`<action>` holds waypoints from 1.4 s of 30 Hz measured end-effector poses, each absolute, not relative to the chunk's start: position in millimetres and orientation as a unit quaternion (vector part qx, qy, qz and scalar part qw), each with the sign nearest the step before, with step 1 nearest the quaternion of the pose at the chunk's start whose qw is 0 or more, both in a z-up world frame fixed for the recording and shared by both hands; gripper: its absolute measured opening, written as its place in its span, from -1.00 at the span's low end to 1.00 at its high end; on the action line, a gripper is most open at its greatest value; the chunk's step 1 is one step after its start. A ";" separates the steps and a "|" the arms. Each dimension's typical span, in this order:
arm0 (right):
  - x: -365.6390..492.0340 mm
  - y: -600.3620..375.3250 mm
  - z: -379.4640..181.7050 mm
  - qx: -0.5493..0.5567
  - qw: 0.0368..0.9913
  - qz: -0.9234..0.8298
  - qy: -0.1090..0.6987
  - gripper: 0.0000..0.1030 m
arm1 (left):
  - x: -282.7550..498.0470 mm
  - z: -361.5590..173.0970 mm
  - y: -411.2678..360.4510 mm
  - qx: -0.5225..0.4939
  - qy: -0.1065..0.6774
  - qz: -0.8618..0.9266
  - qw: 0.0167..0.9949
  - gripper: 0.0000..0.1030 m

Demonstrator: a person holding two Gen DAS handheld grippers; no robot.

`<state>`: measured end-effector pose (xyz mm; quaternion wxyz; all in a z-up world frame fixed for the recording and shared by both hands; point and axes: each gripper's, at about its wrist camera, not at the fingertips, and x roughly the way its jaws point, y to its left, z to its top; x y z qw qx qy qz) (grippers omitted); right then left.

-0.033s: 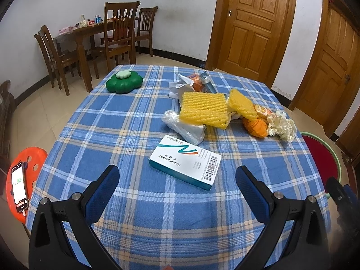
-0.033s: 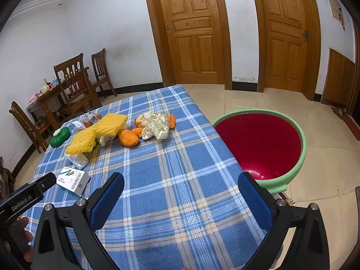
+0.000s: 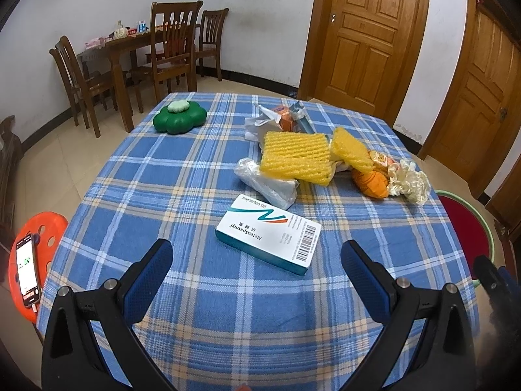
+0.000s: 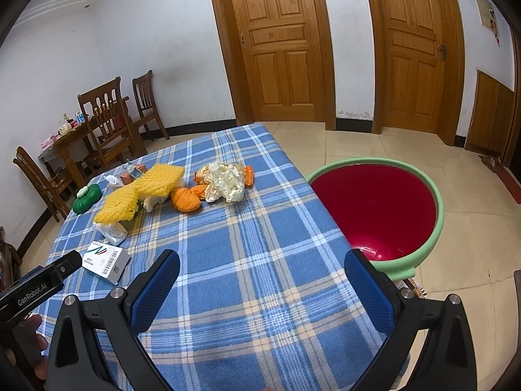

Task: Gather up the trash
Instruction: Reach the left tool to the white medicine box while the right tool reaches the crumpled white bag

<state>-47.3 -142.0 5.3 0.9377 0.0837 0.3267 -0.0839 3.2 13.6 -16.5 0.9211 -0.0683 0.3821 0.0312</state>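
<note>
Both tools, left (image 3: 257, 280) and right (image 4: 260, 286), hang spread apart, holding nothing, over bare cloth at the desk's (image 4: 260, 244) near edge. The medicine box (image 3: 268, 234) lies before the left tool; wrappers (image 4: 221, 181) crowd the far edge. A red bin (image 4: 374, 208) stands beside the desk's right edge.

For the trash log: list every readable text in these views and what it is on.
"Meteospasmyl" and "20 capsules": on the medicine box.
"GenRobot.AI": on the left gripper's body, seen from the right wrist view.
Box's barcode digits and fine print, phone screen, orange wrapper, wall poster: too small or blurred.
</note>
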 end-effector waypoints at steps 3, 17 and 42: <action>-44.4 -144.5 5.1 0.078 0.939 -0.085 0.325 1.00 | 9.7 -23.7 16.0 -0.075 0.397 0.030 0.914 0.97; -22.4 -154.9 -2.8 0.074 0.933 -0.088 0.341 1.00 | 62.7 -47.1 10.6 -0.107 0.457 0.045 0.882 0.97; 31.7 -168.6 -8.0 0.076 0.917 -0.018 0.391 1.00 | 78.0 -62.2 28.4 -0.097 0.477 0.020 0.874 0.42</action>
